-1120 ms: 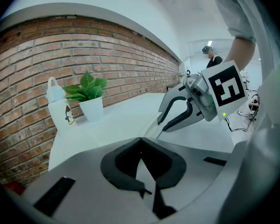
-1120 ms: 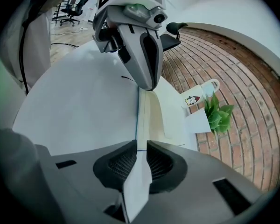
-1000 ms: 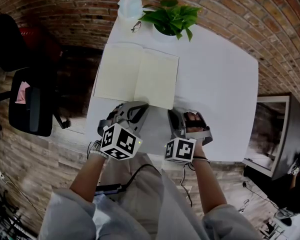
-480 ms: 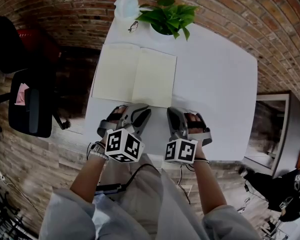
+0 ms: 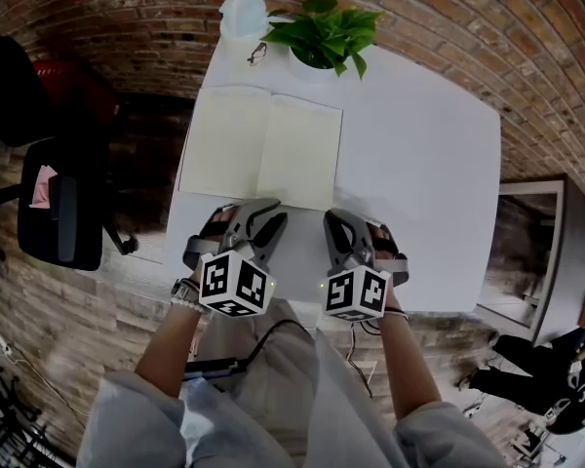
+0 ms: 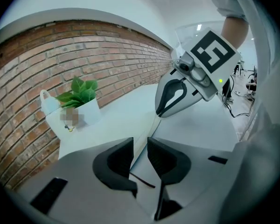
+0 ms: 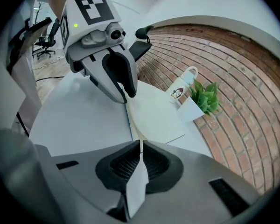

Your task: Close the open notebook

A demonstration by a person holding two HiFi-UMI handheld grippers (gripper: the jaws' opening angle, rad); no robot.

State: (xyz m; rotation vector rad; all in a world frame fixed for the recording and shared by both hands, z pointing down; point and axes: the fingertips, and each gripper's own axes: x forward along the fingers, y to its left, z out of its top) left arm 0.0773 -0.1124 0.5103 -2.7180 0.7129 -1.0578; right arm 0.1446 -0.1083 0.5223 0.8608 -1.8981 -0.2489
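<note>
The white rounded table (image 5: 419,164) carries the open cream paper notebook (image 5: 261,149) on its 10 o'clock side, spine running 12 to 6. I judge it light, thin floppy pages over a stiffer cover, so I'd take the right half at its outer edge, cover included, not one leaf that could buckle. My left gripper (image 5: 265,207), at the book's 6 o'clock edge, has just been parting its jaws, nothing between them. My right gripper (image 5: 333,218), at the 5 o'clock corner, is pinched tight on a thin white sheet, apparently that page's corner.
</note>
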